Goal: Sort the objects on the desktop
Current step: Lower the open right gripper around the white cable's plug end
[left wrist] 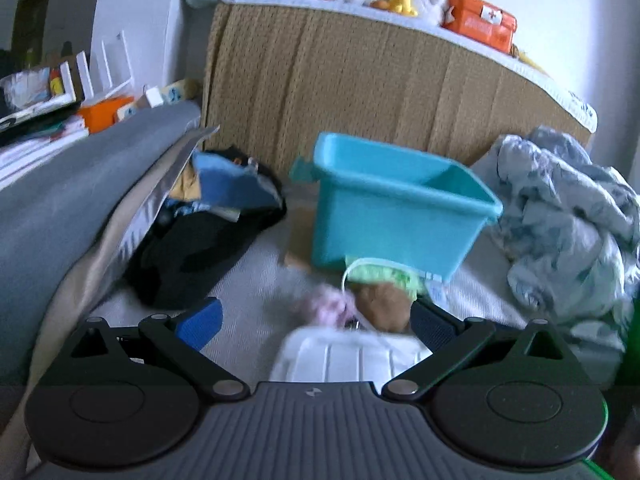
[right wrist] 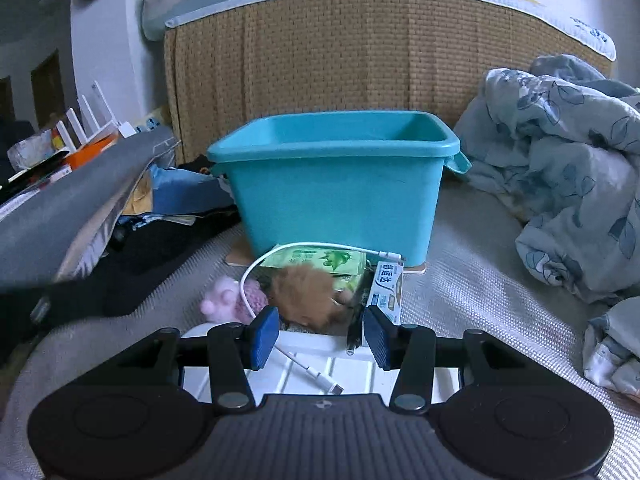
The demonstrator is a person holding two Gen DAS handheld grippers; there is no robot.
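- Fingers (right wrist: 320,334) of my right gripper stand half open, gripping nothing; my left gripper (left wrist: 316,320) gapes wide, also empty.
- Ribbed white tray (right wrist: 352,364) beneath them looks stiff; glossy cable (right wrist: 308,370) will slip.
- Brown plush toy (right wrist: 308,292) just beyond my fingertips: light, soft; I'd pinch its middle.
- Teal plastic bin (right wrist: 336,196) behind, rigid and smooth.

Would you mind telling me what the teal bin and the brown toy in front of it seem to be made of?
The teal bin looks like moulded plastic, smooth with a slight sheen and a rolled rim. The brown toy seems to be plush fabric; its surface is fuzzy and matte, though blur hides details.
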